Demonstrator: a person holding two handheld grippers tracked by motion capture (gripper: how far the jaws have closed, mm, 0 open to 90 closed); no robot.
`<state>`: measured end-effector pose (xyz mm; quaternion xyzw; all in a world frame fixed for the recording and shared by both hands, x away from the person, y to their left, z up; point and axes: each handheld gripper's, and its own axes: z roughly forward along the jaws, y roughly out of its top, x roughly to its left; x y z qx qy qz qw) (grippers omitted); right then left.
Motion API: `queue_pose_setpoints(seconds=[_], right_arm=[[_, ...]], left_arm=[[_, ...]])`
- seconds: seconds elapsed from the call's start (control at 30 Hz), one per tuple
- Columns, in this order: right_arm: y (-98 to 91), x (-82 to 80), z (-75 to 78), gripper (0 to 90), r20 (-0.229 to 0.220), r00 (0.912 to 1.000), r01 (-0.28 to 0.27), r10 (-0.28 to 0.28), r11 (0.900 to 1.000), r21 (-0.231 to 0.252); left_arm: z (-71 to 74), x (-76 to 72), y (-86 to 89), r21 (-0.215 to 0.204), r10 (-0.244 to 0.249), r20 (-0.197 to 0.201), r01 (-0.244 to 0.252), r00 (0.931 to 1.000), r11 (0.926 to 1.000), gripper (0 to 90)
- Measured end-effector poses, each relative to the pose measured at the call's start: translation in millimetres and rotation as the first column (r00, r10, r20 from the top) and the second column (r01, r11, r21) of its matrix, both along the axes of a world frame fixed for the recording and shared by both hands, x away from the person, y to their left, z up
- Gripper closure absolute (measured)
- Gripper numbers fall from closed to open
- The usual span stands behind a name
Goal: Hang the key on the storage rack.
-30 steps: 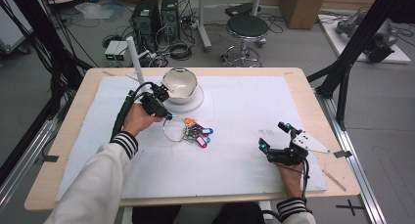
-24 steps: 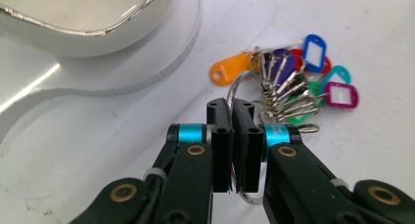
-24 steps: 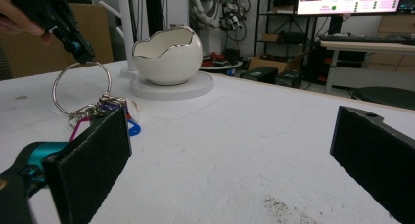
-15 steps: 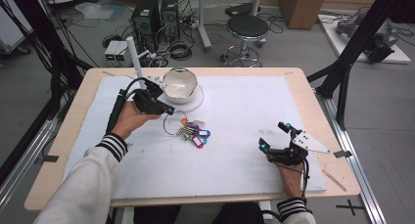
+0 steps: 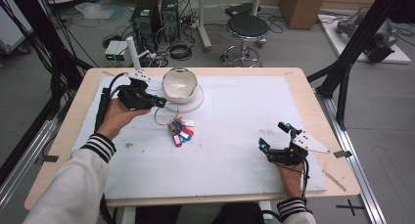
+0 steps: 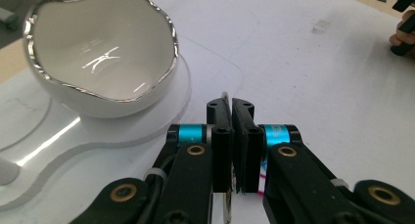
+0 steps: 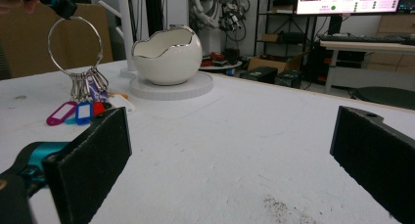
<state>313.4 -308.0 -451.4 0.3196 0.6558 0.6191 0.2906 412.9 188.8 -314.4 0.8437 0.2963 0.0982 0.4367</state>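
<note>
We saw the left gripper (image 5: pixel 159 102) with its fingers (image 6: pixel 221 136) pressed together on the wire key ring (image 7: pixel 75 45), holding it up just near of the white bowl (image 5: pixel 179 84) at the far left of the bench (image 5: pixel 235 136). The coloured key tags (image 5: pixel 180 133) hung from the ring and trailed on the bench. The right gripper (image 5: pixel 274 136) rested at the near right, its fingers (image 7: pixel 93 155) wide apart and holding nothing.
</note>
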Motion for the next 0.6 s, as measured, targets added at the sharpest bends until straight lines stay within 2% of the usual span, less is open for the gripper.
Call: queue_pose_setpoints(seconds=[0.2, 0.37, 0.6], right_arm=[[0.0, 0.0, 0.0, 1.1, -0.001, 1.0, 0.001, -0.001, 1.0, 0.0], [0.0, 0.0, -0.1, 1.1, 0.001, 1.0, 0.0, 0.0, 1.0, -0.002], [0.0, 0.0, 0.0, 1.1, 0.001, 1.0, 0.0, 0.0, 1.0, -0.002]], left_arm=[[10.0, -4.7, 17.4, -0.041, 0.017, 0.05, -0.015, 0.9986, 0.999, 86.8], [15.0, -8.6, 29.3, -0.088, 0.035, 0.072, -0.028, 0.9968, 0.9957, 86.8], [17.4, -13.1, 39.2, -0.099, 0.03, 0.097, -0.02, 0.9948, 0.9949, 86.7]])
